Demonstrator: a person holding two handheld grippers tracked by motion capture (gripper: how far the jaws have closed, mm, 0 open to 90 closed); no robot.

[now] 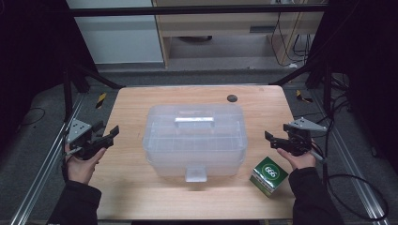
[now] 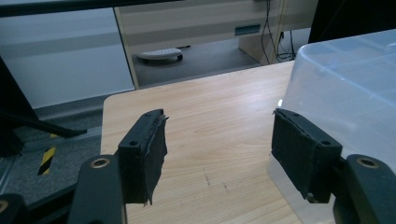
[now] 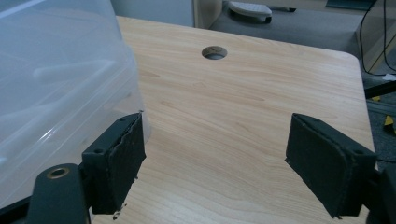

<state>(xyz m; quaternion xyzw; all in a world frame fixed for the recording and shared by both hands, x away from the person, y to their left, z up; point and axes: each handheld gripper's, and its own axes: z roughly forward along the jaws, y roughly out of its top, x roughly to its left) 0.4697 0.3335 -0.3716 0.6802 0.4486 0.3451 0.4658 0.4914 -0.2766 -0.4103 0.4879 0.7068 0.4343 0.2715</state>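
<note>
**Both hand-held grippers released, flanking closed storage box**

High view. A translucent plastic box (image 1: 195, 139) with lid on, carry handle (image 1: 194, 121) flat on top and a front latch (image 1: 195, 174) facing the person, sits at the centre of the bench (image 1: 136, 187). The left hand-held gripper (image 1: 107, 133) is at 9 o'clock of the box, the right hand-held gripper (image 1: 271, 138) at 3 o'clock; each is apart from the box wall, jaws pointing inward and spread with nothing between. Judgement: the symmetric flanking suits a two-sided approach, either to steady the box or to work the lid. A small green carton (image 1: 268, 176) marked "666" rests at about 4 o'clock of the box, just in front of the right hand, well apart from the box itself. A round cable hole (image 1: 231, 98) lies at about 1 o'clock of the box, near the far edge.

Left gripper view. Jaws wide apart, empty, bare bench wood between them. The box's rounded corner (image 2: 345, 88) is just behind the jaw at 3 o'clock; whether that jaw touches it I cannot tell.

Right gripper view. Jaws likewise spread and empty. The box wall (image 3: 60, 93) rises beside the jaw at 9 o'clock, close by it; contact unclear. Cable hole (image 3: 214, 52) at 12 o'clock.
</note>
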